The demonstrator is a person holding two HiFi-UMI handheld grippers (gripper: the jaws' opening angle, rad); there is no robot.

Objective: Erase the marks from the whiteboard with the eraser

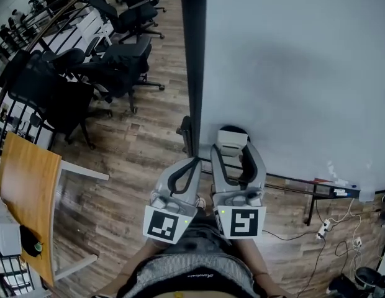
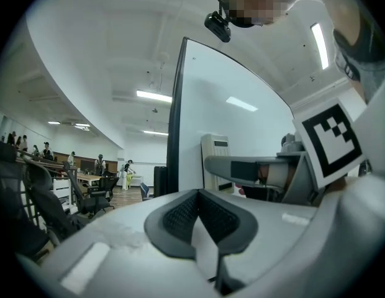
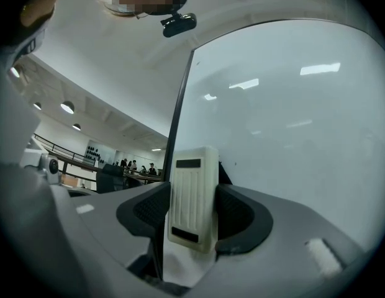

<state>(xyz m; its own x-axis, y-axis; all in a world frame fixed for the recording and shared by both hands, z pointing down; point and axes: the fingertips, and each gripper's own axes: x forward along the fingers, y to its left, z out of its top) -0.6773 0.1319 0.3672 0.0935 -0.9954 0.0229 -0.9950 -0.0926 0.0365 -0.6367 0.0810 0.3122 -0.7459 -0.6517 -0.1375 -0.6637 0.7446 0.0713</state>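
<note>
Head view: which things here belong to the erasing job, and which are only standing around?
For the job: white ribbed plastic eraser, clamped in the right gripper; large white whiteboard.
Standing around: black office chairs; wooden-topped table; floor cables; the shut, empty left gripper.

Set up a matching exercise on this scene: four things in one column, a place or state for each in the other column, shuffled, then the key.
Things:
1. eraser
2. left gripper
3. wooden table
4. office chairs

Place or state:
A. jaws together, nothing between them
B. light brown, at the head view's left edge
C. black, clustered at the head view's upper left
D. clamped in the right gripper's jaws

Pairs: 1-D, 2-A, 3-B, 4-C
</note>
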